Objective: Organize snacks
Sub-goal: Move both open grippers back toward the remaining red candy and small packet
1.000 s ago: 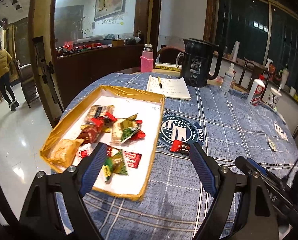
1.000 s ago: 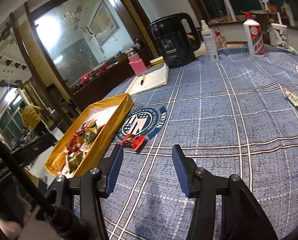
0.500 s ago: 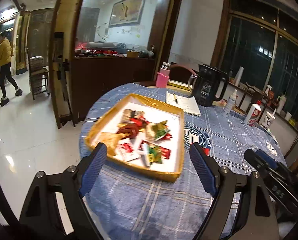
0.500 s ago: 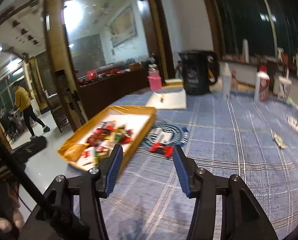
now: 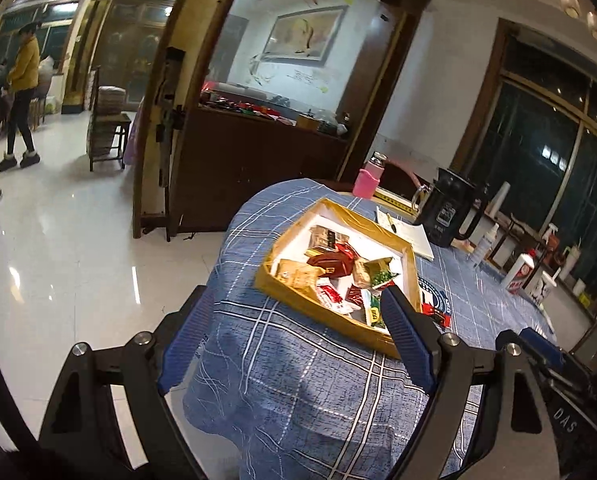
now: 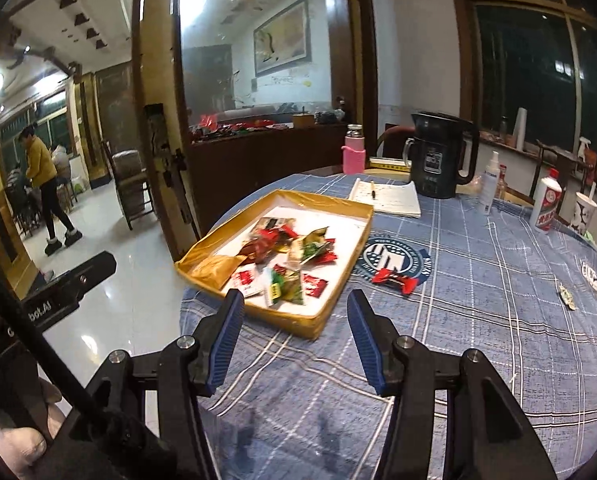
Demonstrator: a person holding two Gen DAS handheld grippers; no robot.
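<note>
A gold cardboard tray (image 5: 290, 297) (image 6: 338, 205) on the blue plaid tablecloth holds several snack packets (image 5: 338, 264) (image 6: 286, 252). A red-wrapped snack (image 6: 394, 278) (image 5: 438, 316) lies on the cloth just right of the tray, on a round emblem. A small pale packet (image 6: 567, 296) lies far right. My left gripper (image 5: 294, 332) is open and empty, held back over the table's near edge. My right gripper (image 6: 296, 322) is open and empty, above the cloth in front of the tray.
A black kettle (image 6: 438, 160), an open notebook with pen (image 6: 386, 198), a pink bottle (image 6: 353, 156), a spray bottle (image 6: 490, 184), a white liquor bottle (image 6: 548, 204) and a paper cup (image 6: 584, 212) stand at the table's far side. A person walks in the room at left (image 6: 44, 184).
Both grippers have pulled back and up from the table, so the tray now appears farther away. Both stay open and empty. The snacks have not moved.
</note>
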